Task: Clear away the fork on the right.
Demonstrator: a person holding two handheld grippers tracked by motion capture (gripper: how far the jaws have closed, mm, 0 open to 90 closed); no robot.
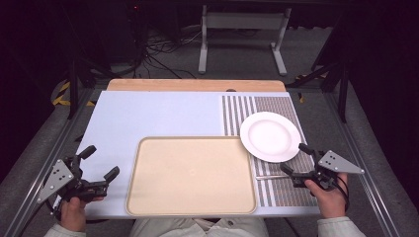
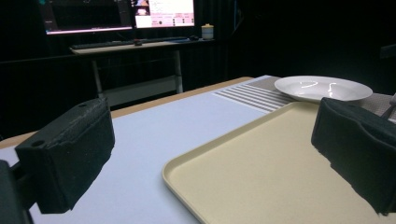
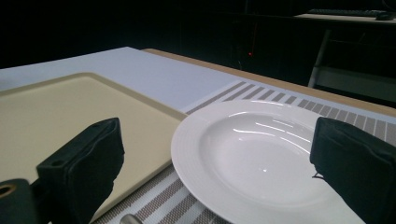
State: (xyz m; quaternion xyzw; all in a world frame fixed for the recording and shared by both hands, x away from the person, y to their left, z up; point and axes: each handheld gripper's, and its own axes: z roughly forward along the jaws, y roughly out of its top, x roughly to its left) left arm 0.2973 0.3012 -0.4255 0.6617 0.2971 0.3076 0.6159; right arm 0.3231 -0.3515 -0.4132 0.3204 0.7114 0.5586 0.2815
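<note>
plate [image 1: 270, 136]: rigid glazed ceramic, slippery, breakable; take its rim beside the tray [image 1: 191, 176]. your right gripper [image 1: 297, 162] and left gripper [image 1: 101, 162] gape wide, empty.

The counter [image 1: 148, 118] is evenly and brightly lit from above, while the room around it falls off into near black. Bright streaks of glare curve across the white plate [image 3: 261, 158] in both gripper views, and lit screens [image 2: 163, 11] glow far back. The near black tongs [image 2: 219, 158] look soft and slightly blurred.
</note>
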